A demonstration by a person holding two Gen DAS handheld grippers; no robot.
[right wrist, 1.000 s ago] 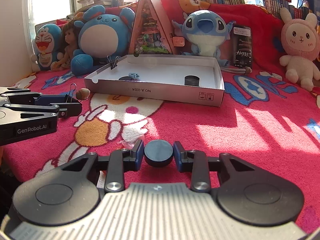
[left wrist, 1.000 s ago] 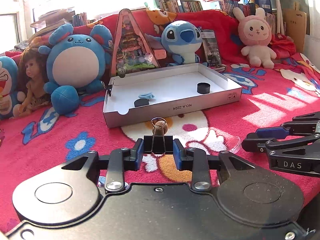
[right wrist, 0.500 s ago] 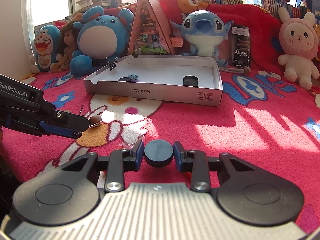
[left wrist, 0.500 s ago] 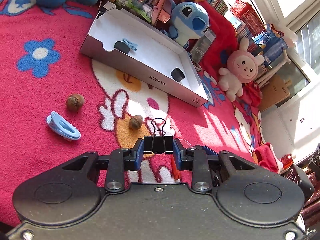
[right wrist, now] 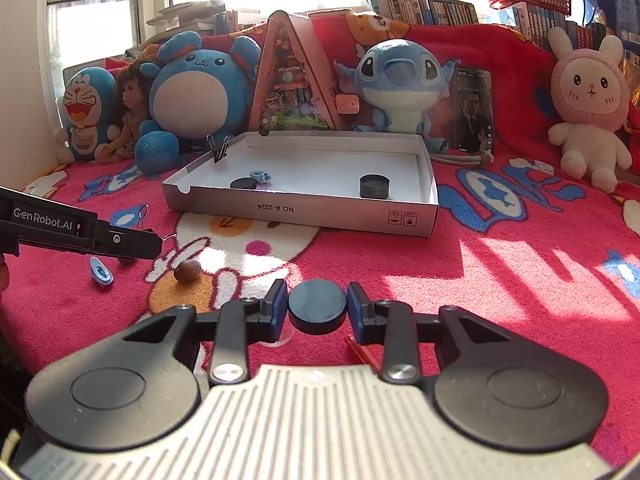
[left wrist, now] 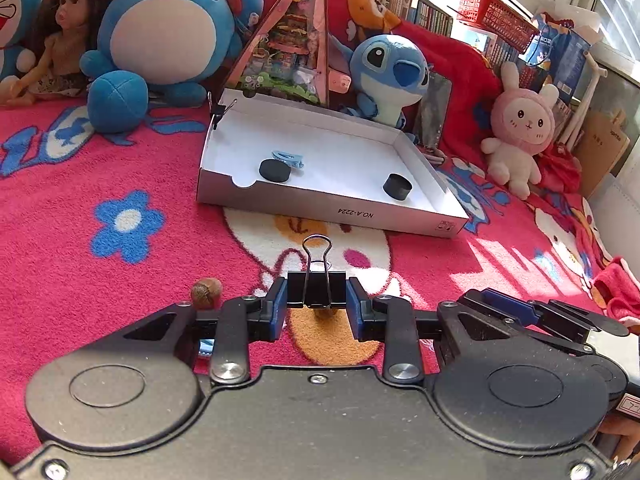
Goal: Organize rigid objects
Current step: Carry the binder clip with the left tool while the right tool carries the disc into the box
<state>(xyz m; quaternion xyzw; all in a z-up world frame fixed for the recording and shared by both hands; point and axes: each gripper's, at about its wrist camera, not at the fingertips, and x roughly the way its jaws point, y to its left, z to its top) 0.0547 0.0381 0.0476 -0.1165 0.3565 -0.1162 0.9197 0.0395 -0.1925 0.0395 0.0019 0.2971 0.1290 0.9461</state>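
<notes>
My left gripper (left wrist: 316,296) is shut on a black binder clip (left wrist: 316,289) and holds it above the red blanket, in front of the white cardboard box (left wrist: 328,212). My right gripper (right wrist: 317,307) is shut on a black round disc (right wrist: 317,306), also short of the box (right wrist: 304,214). The box holds two black discs (left wrist: 274,170) (left wrist: 397,187), a blue hair clip (left wrist: 288,158) and a binder clip (left wrist: 218,112) on its far-left rim. The left gripper shows at the left of the right wrist view (right wrist: 132,244).
On the blanket lie brown nuts (left wrist: 206,292) (right wrist: 186,271), a blue hair clip (right wrist: 100,272), a clear round lid (right wrist: 276,340) and a red piece (right wrist: 360,354). Plush toys, a doll and a triangular display (left wrist: 292,52) stand behind the box.
The left gripper has swung and levelled with the binder clip, now facing the box squarely. The right gripper has lifted with the disc, so it sees the blanket from higher up.
</notes>
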